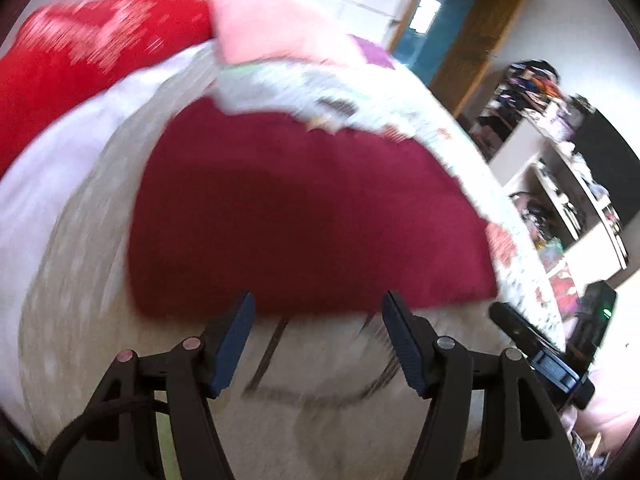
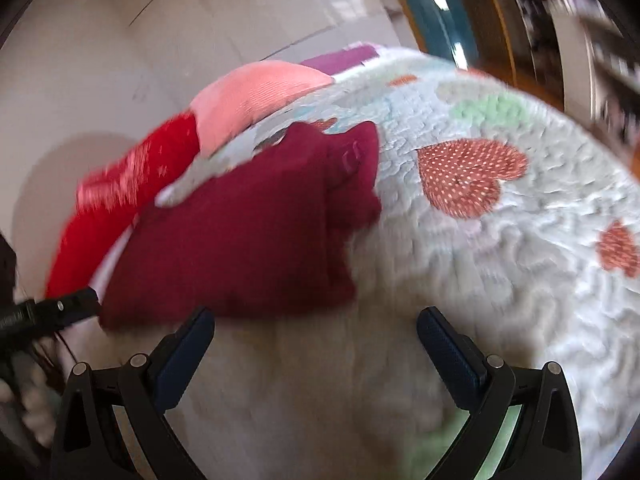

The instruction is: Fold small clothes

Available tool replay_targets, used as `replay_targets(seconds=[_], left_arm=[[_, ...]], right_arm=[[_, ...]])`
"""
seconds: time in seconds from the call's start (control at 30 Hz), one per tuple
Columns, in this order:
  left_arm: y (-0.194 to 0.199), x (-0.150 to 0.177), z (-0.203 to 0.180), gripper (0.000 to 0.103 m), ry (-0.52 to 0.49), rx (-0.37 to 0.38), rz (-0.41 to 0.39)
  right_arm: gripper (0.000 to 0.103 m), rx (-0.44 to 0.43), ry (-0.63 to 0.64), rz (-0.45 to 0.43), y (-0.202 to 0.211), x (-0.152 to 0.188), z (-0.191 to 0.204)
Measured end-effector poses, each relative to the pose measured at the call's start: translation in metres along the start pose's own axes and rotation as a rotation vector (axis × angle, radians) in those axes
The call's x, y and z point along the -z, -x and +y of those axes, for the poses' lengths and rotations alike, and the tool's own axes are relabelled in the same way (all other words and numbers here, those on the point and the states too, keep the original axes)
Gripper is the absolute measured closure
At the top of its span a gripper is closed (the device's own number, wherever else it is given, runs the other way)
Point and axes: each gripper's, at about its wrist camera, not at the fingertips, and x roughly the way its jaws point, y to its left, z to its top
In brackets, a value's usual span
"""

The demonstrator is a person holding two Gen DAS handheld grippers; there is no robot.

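A dark red garment (image 1: 304, 216) lies folded flat on the quilted bedspread (image 1: 420, 120). My left gripper (image 1: 318, 300) is open just at its near edge, nothing between the fingers. In the right wrist view the same dark red garment (image 2: 248, 228) lies to the left of centre, one corner pointing away. My right gripper (image 2: 316, 320) is open over the white quilt (image 2: 500, 240), its left finger close to the garment's near edge. The left gripper's tip (image 2: 60, 308) shows at the garment's left corner. The other gripper (image 1: 536, 344) appears at the right of the left wrist view.
A bright red patterned cloth (image 1: 80, 52) and a pink cloth (image 1: 272, 28) lie at the far side of the bed, also seen as red cloth (image 2: 120, 184) and pink cloth (image 2: 256, 96). Cluttered white shelves (image 1: 560, 168) and a wooden door frame (image 1: 472, 40) stand to the right.
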Motion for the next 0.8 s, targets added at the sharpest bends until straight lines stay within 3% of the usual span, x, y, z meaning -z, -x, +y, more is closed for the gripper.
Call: replay_targets(seconds=[0.13, 0.3, 0.43, 0.67, 0.8], left_arm=[[-0.034, -0.064, -0.042, 0.033, -0.104, 0.073, 0.028], [-0.106, -0.130, -0.100, 0.033, -0.210, 0.140, 0.114], [-0.159, -0.150, -0.138, 0.033, -0.267, 0.153, 0.186], [-0.240, -0.159, -0.182, 0.031, -0.348, 0.136, 0.332], [-0.252, -0.155, -0.198, 0.009, -0.418, 0.125, 0.368]], right_arm=[[0.001, -0.027, 0.011, -0.010, -0.031, -0.025, 0.007], [0.001, -0.088, -0.038, -0.048, -0.047, -0.032, 0.004], [0.001, -0.172, -0.101, -0.087, -0.043, -0.032, -0.011], [0.001, -0.182, -0.089, -0.088, -0.046, -0.035, -0.008], [0.001, -0.184, -0.082, -0.085, -0.050, -0.038, -0.007]])
